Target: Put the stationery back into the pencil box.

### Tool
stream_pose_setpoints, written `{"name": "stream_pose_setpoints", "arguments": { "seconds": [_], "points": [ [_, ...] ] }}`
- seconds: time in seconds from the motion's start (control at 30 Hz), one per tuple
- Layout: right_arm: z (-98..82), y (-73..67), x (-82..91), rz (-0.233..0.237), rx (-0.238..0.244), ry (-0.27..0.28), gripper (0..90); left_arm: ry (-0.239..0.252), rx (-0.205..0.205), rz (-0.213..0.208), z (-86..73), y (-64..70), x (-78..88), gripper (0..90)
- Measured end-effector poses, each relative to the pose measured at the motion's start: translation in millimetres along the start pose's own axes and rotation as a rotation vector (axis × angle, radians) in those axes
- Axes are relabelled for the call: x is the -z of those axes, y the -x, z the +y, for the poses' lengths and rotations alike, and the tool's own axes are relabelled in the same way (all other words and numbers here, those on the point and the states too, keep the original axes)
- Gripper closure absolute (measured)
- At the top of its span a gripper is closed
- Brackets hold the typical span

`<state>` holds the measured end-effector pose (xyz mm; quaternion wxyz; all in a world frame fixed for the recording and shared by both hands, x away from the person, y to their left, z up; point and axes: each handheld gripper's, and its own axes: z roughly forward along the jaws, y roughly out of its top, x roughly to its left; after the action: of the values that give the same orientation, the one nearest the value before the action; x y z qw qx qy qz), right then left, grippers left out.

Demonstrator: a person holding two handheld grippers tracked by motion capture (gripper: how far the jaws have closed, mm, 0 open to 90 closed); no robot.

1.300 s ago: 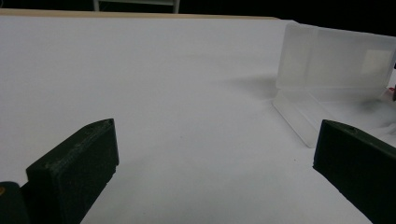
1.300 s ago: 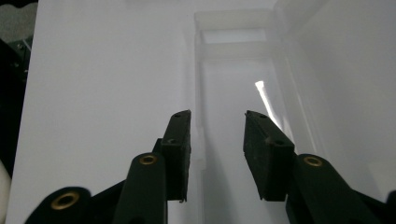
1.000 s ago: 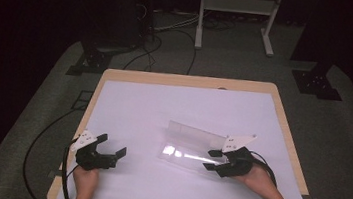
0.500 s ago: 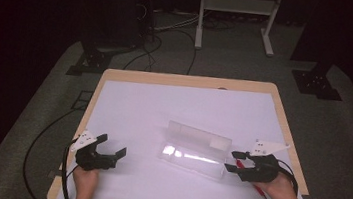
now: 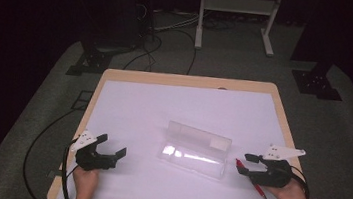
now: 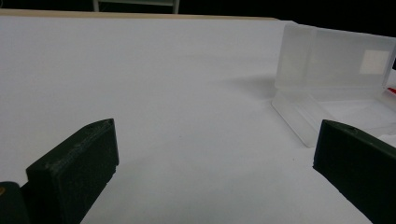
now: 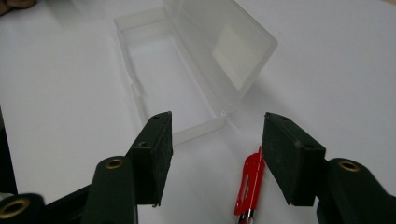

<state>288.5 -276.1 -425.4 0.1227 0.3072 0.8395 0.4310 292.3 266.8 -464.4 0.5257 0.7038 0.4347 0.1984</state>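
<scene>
**Right jaws spread over the red pen beside the open case**

Right now the clear plastic case (image 5: 195,149) sits open on the white table (image 5: 163,108), its lid standing up along the far side and the tray empty. Just off the case's right end lies a red pen (image 5: 252,180), flat on the table and apart from the case. The right gripper (image 5: 246,164) is just right of the case, over the pen; its jaws have just been opening and now stand well apart. In the right gripper view the pen (image 7: 249,183) lies below and between them, nearer the right-hand jaw, with neither pad pressing on it. Well to the left of the case, the left gripper (image 5: 113,144) rests low near the table's front edge, its jaws wide apart with nothing between them, pointing toward the case (image 6: 334,79).
</scene>
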Motion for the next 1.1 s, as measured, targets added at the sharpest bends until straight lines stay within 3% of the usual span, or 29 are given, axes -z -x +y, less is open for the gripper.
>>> {"name": "stream_pose_setpoints", "arguments": {
  "seconds": [0.27,0.7,1.1],
  "points": [
    [-7.4,4.5,2.9,-0.045,-0.018,-0.009,42.3,0.002,0.004,-0.001,-0.2,-0.2,0.5,0.0],
    [-20.5,6.6,0.9,-0.067,-0.053,-0.031,40.8,0.003,0.004,0.000,-0.2,-0.2,0.4,0.0],
    [-30.7,5.5,0.8,-0.089,-0.057,-0.057,43.7,0.002,0.003,0.001,-0.2,0.1,0.2,0.0]
  ]
}}
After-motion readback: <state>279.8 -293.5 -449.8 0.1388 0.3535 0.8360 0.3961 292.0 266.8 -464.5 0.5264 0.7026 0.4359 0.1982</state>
